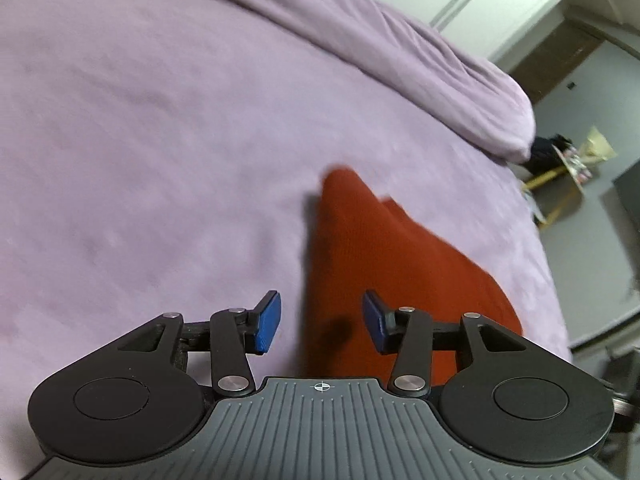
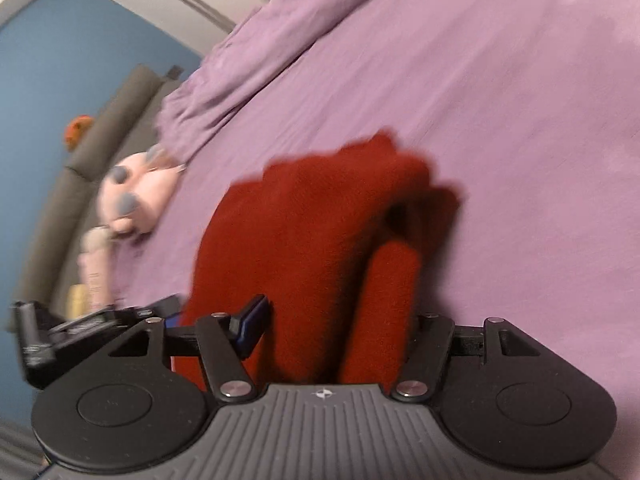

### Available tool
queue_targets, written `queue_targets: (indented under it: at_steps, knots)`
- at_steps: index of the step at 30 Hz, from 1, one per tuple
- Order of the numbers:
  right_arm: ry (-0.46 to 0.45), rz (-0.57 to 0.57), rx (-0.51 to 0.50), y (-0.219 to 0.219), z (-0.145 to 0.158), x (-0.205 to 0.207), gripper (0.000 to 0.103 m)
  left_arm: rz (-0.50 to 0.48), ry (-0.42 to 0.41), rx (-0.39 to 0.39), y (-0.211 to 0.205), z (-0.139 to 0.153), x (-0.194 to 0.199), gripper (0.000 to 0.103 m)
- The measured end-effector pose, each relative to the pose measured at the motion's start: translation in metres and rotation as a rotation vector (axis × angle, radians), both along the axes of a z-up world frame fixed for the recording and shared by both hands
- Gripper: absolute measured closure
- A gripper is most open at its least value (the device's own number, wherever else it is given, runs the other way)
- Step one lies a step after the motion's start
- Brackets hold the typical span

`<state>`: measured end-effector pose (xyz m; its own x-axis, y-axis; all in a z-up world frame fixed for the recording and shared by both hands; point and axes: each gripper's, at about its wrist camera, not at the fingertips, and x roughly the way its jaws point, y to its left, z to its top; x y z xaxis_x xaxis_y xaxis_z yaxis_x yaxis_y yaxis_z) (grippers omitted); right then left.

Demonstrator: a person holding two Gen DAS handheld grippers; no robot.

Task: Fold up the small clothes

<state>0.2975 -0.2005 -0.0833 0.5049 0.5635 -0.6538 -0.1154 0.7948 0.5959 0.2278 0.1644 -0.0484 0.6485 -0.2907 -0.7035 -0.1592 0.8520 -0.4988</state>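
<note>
A small red knit garment [image 1: 360, 248] lies bunched on the lilac bed sheet [image 1: 160, 120]. My left gripper [image 1: 322, 320] hovers above the garment's near end, its blue pads [image 1: 268, 322] apart with nothing pinched between them. In the right wrist view the same red garment [image 2: 312, 220] fills the middle, blurred. My right gripper [image 2: 336, 316] stands wide with the cloth between its jaws. Its left pad [image 2: 252, 326] shows free, while a rolled fold of the cloth hides the right finger.
A rumpled lilac duvet [image 1: 420, 60] is heaped along the far side of the bed. A pink plush toy [image 2: 132, 192] lies at the bed's edge by a grey padded bolster [image 2: 100, 128]. Clutter stands on the floor [image 1: 568, 156] beyond the bed.
</note>
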Motion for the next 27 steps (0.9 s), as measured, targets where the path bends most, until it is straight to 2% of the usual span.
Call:
queue_targets:
  at_steps: [2,4,7,10,12,14,15,18,20,21,22,25,27]
  knots:
    - [-0.082,-0.058,-0.086,-0.003,0.022,-0.003,0.039,0.011,-0.048,0.040,-0.006,0.009,0.002,0.047]
    - [-0.115,-0.046,-0.114,0.005,0.035,0.001,0.042,0.009,-0.059,0.063,-0.017,0.012,0.010,0.043]
    - [-0.166,0.021,-0.162,0.039,0.044,0.008,0.064,0.020,-0.054,0.102,-0.043,0.009,0.021,0.035]
    - [-0.181,0.060,-0.244,0.078,0.040,0.021,0.076,0.021,-0.042,0.162,-0.070,0.005,0.047,0.034]
    - [-0.198,0.038,-0.327,0.097,0.032,0.032,0.078,0.006,-0.049,0.254,-0.089,0.000,0.061,0.025]
    - [-0.196,0.010,-0.411,0.105,0.020,0.044,0.085,-0.012,-0.037,0.350,-0.104,-0.007,0.079,0.024]
    - [-0.175,0.006,-0.419,0.106,0.014,0.052,0.086,-0.018,-0.021,0.373,-0.109,-0.012,0.087,0.024]
    - [-0.145,-0.017,-0.409,0.104,0.000,0.071,0.087,-0.011,0.040,0.396,-0.114,-0.026,0.108,0.023]
    - [-0.167,-0.033,-0.466,0.105,-0.004,0.079,0.087,-0.006,0.058,0.422,-0.118,-0.036,0.120,0.019]
    - [-0.175,-0.037,-0.508,0.109,-0.009,0.082,0.081,-0.005,0.068,0.431,-0.120,-0.040,0.124,0.017]
    - [-0.169,-0.041,-0.520,0.108,-0.015,0.085,0.066,0.002,0.075,0.439,-0.121,-0.043,0.128,0.017]
    - [-0.171,-0.060,-0.472,0.098,-0.025,0.089,0.062,0.022,0.082,0.458,-0.124,-0.051,0.136,0.012]
    - [-0.194,-0.058,-0.480,0.098,-0.029,0.087,0.061,0.039,0.081,0.461,-0.125,-0.054,0.140,0.009]
